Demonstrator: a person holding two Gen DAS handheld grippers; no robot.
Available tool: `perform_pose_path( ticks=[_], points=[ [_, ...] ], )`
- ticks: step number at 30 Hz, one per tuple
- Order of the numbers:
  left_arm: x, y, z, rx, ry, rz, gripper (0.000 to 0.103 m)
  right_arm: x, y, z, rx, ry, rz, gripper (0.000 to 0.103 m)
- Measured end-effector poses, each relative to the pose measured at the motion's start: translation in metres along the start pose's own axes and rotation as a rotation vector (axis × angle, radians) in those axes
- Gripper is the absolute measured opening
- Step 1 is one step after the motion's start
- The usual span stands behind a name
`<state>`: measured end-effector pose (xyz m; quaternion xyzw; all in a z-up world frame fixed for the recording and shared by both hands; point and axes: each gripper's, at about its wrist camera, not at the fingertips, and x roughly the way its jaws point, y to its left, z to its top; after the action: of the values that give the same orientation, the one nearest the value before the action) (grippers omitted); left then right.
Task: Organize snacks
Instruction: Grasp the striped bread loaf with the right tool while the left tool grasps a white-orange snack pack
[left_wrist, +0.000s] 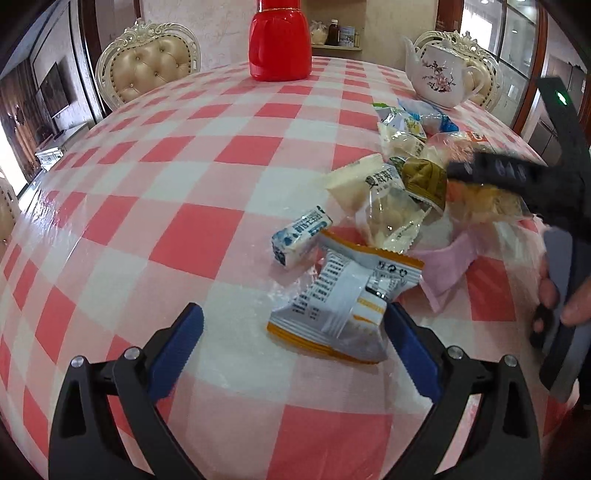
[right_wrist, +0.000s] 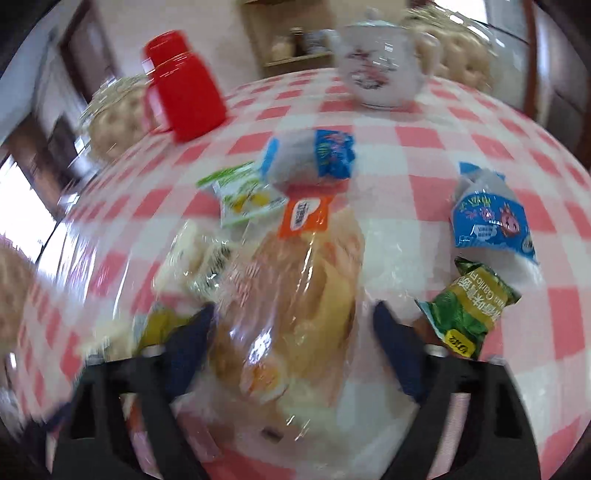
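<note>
- The left hand-held gripper (left_wrist: 293, 341) hangs over the checked worktop (left_wrist: 207, 155) with its blue pads spread wide; nothing is gripped, though a silver and orange packet (left_wrist: 332, 295) lies by its right pad.
- The right hand-held gripper (right_wrist: 293, 325) straddles a clear bread bag (right_wrist: 291, 295); the left pad touches the wrap, the right pad stands just clear, so it is not clenched on it.
- The snacks lie loose in a heap on the worktop: a small blue and white bar (left_wrist: 301, 236), a clear bag of pale sweets (left_wrist: 388, 218), blue packets (right_wrist: 487, 221) and a green packet (right_wrist: 467, 310).
- A red flask (left_wrist: 279, 40) and a white teapot (left_wrist: 439, 74) stand at the far side.
</note>
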<state>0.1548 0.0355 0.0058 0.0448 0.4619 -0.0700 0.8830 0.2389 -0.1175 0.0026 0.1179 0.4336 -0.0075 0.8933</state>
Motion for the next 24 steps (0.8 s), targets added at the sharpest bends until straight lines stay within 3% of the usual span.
perform_pose_path(
  ticks=[2, 5, 12, 14, 16, 17, 20, 24],
  points=[
    [0.000, 0.001, 0.000, -0.003, -0.001, -0.004, 0.099, -0.009, -0.008, -0.006, -0.042, 0.000, 0.010, 0.053],
    [0.000, 0.000, 0.000, 0.000, 0.000, -0.003, 0.099, -0.026, -0.021, -0.019, -0.097, -0.003, -0.003, 0.051],
    [0.005, -0.003, 0.006, 0.002, 0.016, 0.024, 0.102, -0.075, -0.037, -0.076, -0.188, -0.001, 0.086, 0.051],
    [0.003, -0.006, 0.005, 0.006, 0.006, 0.023, 0.095, -0.084, -0.039, -0.087, -0.182, 0.005, 0.113, 0.051],
    [-0.003, -0.014, 0.002, 0.043, -0.022, 0.000, 0.067, -0.088, -0.040, -0.092, -0.180, 0.006, 0.117, 0.051],
    [-0.007, -0.019, -0.001, 0.060, -0.032, -0.006, 0.058, -0.087, -0.039, -0.092, -0.181, 0.006, 0.117, 0.051],
    [-0.016, -0.035, -0.013, 0.078, -0.042, 0.027, 0.056, -0.088, -0.035, -0.093, -0.199, 0.008, 0.120, 0.051],
    [-0.034, -0.043, -0.035, 0.028, -0.044, -0.028, 0.054, -0.091, -0.026, -0.097, -0.276, 0.000, 0.118, 0.050]
  ],
)
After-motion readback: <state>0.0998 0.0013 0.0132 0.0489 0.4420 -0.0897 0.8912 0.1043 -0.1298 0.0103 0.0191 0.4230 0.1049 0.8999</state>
